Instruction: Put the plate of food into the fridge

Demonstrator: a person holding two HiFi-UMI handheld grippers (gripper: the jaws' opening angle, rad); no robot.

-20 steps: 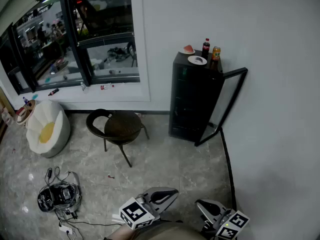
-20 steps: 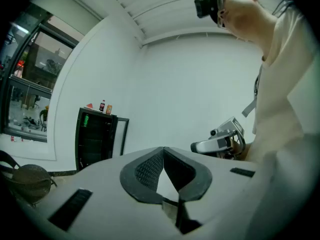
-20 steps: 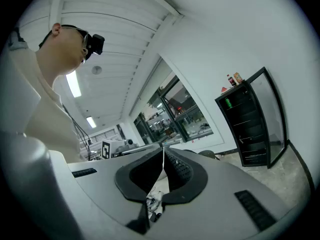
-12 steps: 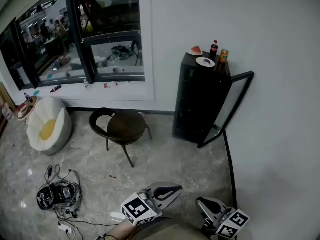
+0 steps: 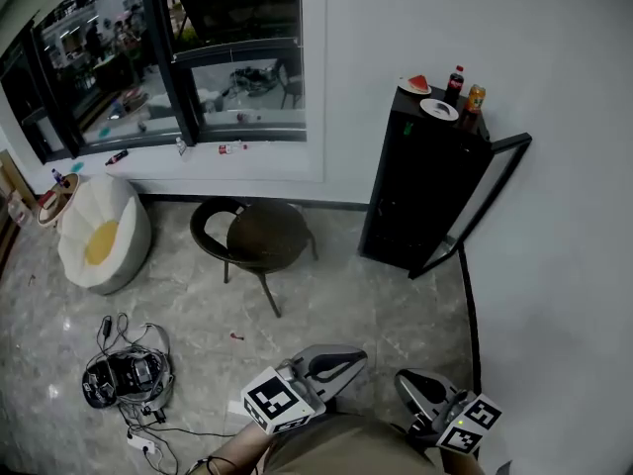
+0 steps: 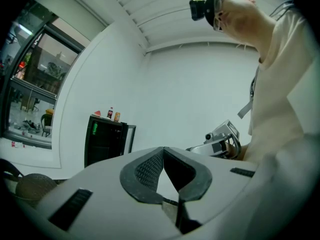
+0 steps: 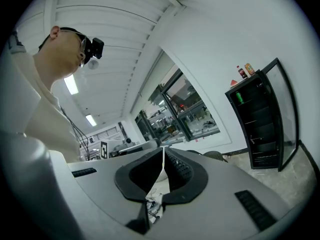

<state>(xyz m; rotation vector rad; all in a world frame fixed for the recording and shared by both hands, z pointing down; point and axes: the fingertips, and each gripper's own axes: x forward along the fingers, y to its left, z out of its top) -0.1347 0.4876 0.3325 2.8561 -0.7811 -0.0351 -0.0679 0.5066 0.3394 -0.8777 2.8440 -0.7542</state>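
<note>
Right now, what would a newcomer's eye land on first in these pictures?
The tall black fridge stands against the white wall with its glass door swung open, a plate and drinks on top. Below the window sit a round dark chair and a white cushion with a yellow centre.

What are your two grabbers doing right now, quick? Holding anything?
Left grey two-jaw gripper: closed, holding nothing.
Right grey two-jaw gripper: closed, holding nothing.
</note>
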